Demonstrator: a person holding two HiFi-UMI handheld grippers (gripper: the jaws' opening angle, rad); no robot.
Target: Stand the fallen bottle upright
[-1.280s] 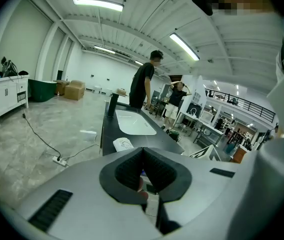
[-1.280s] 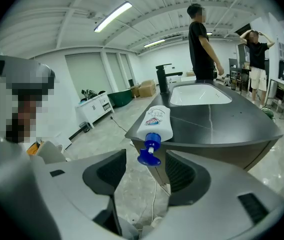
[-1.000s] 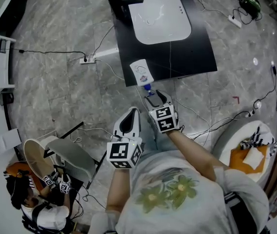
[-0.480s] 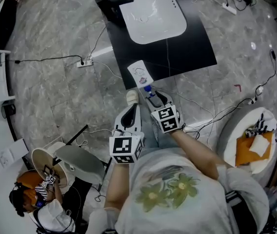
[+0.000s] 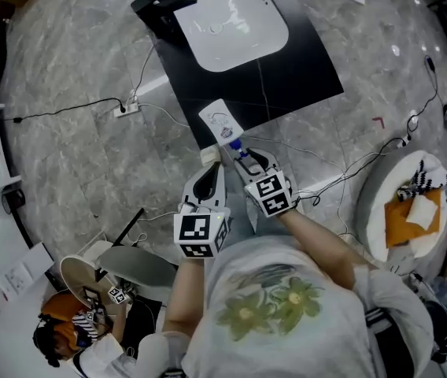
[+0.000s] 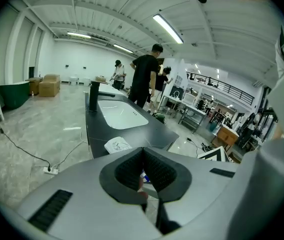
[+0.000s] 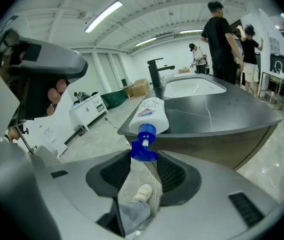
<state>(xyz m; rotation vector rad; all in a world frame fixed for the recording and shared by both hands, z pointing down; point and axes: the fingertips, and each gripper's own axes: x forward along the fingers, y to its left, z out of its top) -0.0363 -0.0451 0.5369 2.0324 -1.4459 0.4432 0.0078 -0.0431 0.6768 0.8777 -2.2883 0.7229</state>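
While the right gripper (image 7: pixel 143 153), jaws just closing but not yet pinching, straddles only the blue pump head (image 7: pixel 142 149), left gripper (image 6: pixel 142 151) shut and empty alongside, the bottle (image 7: pixel 150 115) lying flat at the corner of the desk (image 7: pixel 222 115) could swivel off the edge.

In the left gripper view, the bottle's (image 6: pixel 118 144) blue nozzle is almost wholly hidden behind the left gripper (image 6: pixel 143 156). Its label print is too small to read. The sink (image 5: pixel 231 50) is cut off at the head view's top edge.
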